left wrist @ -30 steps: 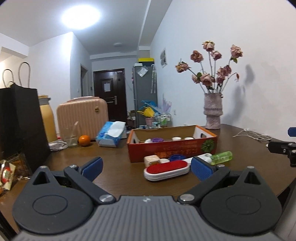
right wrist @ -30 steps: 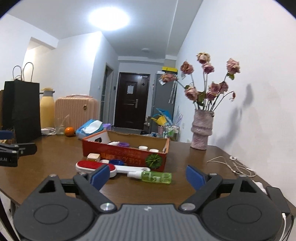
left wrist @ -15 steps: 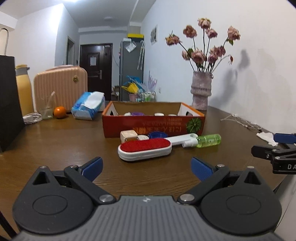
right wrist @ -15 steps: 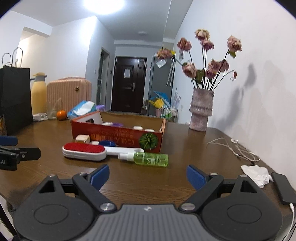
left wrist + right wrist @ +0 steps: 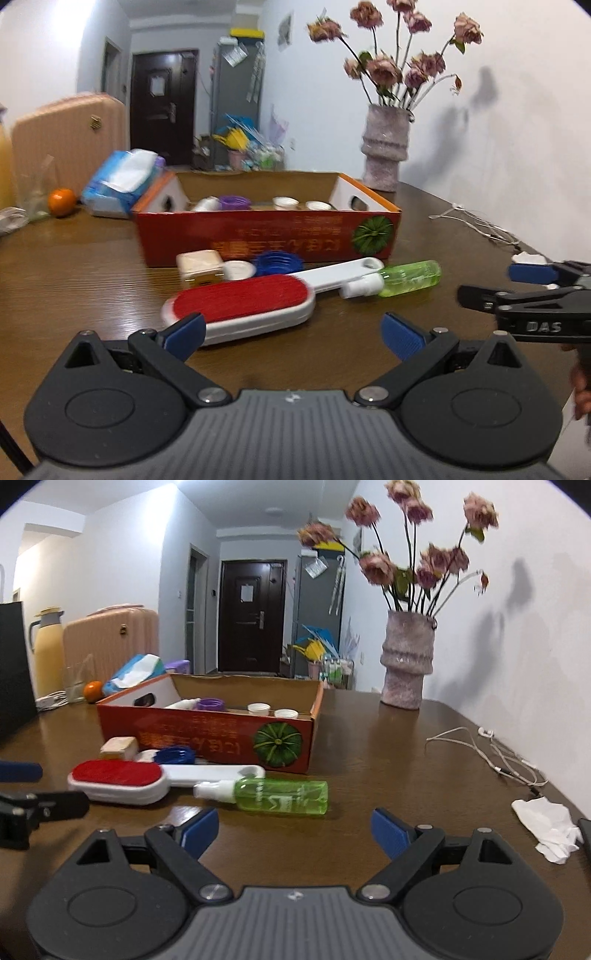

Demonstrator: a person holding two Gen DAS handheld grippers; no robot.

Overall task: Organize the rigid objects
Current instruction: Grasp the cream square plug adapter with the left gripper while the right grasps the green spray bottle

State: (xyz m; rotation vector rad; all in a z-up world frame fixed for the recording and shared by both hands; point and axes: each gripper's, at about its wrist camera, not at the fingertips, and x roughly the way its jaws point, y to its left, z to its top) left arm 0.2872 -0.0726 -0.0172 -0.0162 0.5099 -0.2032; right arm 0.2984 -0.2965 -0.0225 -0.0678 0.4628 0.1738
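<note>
Several caps already sit in the orange box [image 5: 207, 734], but the lint brush [image 5: 243, 302] and green spray bottle [image 5: 280, 795] wait outside on the table, left gripper [image 5: 291, 330] wide and empty, right gripper [image 5: 295, 829] closing slightly on nothing.

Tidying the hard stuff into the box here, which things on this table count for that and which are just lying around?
For the job: box, lint brush, green bottle, blue lid, white lid, beige block.

Lying about: vase, orange, tissue pack, cable, crumpled tissue.
</note>
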